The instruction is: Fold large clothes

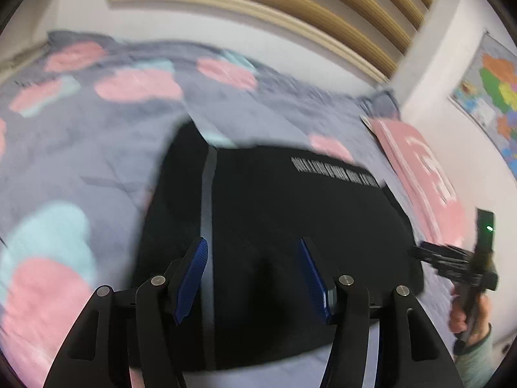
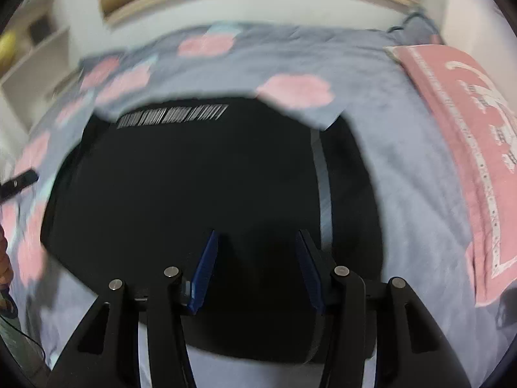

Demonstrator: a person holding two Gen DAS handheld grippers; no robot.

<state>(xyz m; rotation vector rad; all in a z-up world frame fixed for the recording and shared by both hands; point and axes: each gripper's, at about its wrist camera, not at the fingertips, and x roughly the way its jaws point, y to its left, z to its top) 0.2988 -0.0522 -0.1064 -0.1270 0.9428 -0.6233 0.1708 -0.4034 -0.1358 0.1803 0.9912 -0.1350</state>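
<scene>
A black garment (image 1: 274, 200) lies folded on the bed, with a grey stripe (image 1: 206, 213) down one side and a line of white lettering (image 1: 332, 171) near its far edge. Over its near part hangs my left gripper (image 1: 252, 242), open, its blue pads apart and gripping no cloth. The right wrist view shows the same garment (image 2: 194, 177), with my right gripper (image 2: 257, 233) also open above its near edge and nothing pinched. The right gripper (image 1: 420, 253), held by a hand (image 1: 465, 320), appears at the right edge of the left wrist view.
The bed cover (image 1: 97, 148) is grey-blue with pink and teal patches. A pink cloth (image 2: 468, 148) lies along the bed's right side. A wooden slatted headboard (image 1: 290, 3) and a wall map (image 1: 491, 93) stand behind. Shelves (image 2: 35, 51) are at the left.
</scene>
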